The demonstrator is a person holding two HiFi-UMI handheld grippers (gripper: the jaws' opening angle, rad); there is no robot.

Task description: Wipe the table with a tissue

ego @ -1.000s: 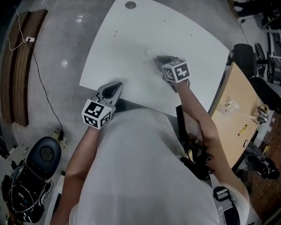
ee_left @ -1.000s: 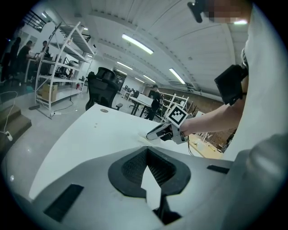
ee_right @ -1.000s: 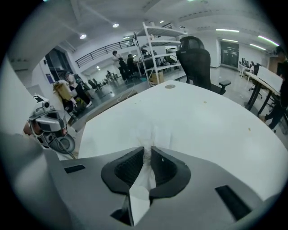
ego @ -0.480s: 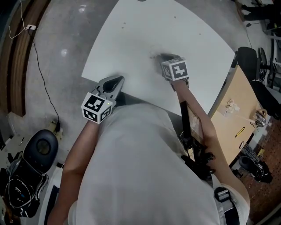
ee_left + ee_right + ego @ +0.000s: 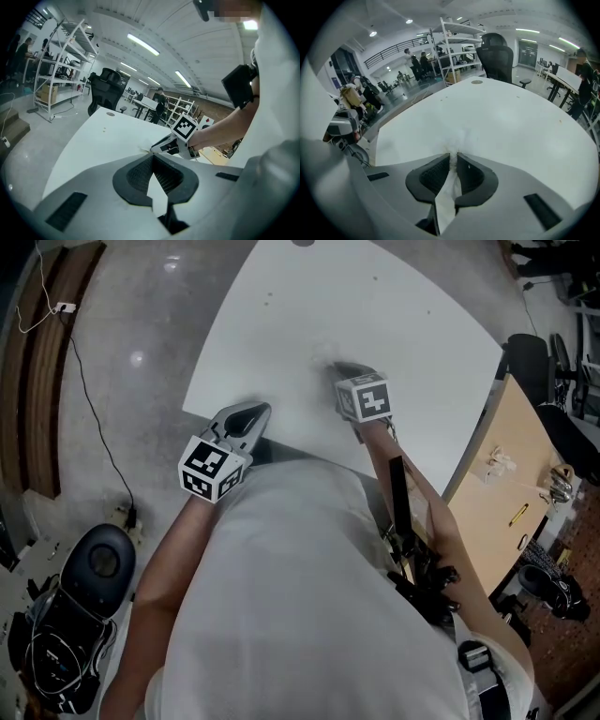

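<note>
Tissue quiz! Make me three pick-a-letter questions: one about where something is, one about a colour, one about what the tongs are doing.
1. Where is the tissue? A) on the floor B) in the tongs of the right gripper C) on a chair
2. What colour is the table? A) red B) white C) green
3. What do the tongs of the left gripper hold? A) nothing B) the tissue C) a cup
Answers: 1 B: the right gripper view shows white tissue pinched there, the tongs having just closed a little further. 2 B: its top is plain white. 3 A: the tips meet with only table showing behind.
</note>
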